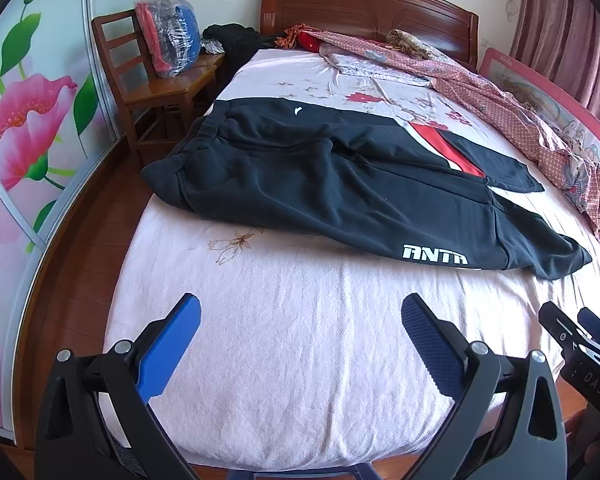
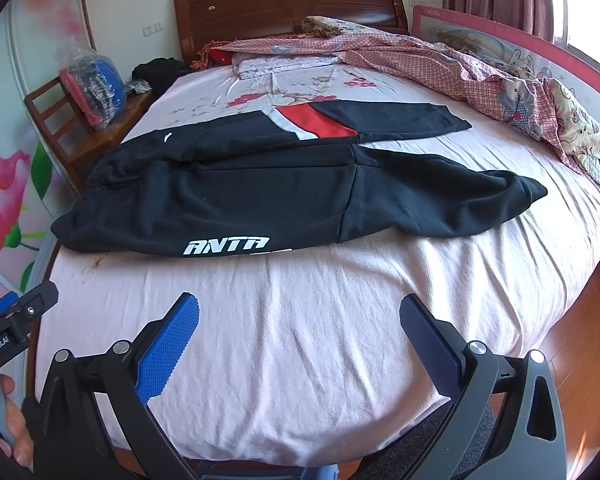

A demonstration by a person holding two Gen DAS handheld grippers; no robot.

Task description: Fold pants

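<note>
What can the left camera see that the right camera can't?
Only the left wrist view shows the whole flower wardrobe door and the right gripper peeking in at its edge. Only the right wrist view shows the bright window and the left gripper at its edge. Both show the black pants spread flat on the pink bed, the wooden chair with a plastic bag, the headboard, and open fingers touching nothing.

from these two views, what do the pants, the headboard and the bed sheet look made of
Pants: thick, matte black knit, probably fleece sweatpant fabric; soft rounded folds, printed white logo, red and white panels.
Headboard: reddish-brown wood with a glossy varnish; it shows sheen and carved contours.
Bed sheet: thin pale pink woven cloth, likely cotton; fine wrinkles and a floral print.
</note>
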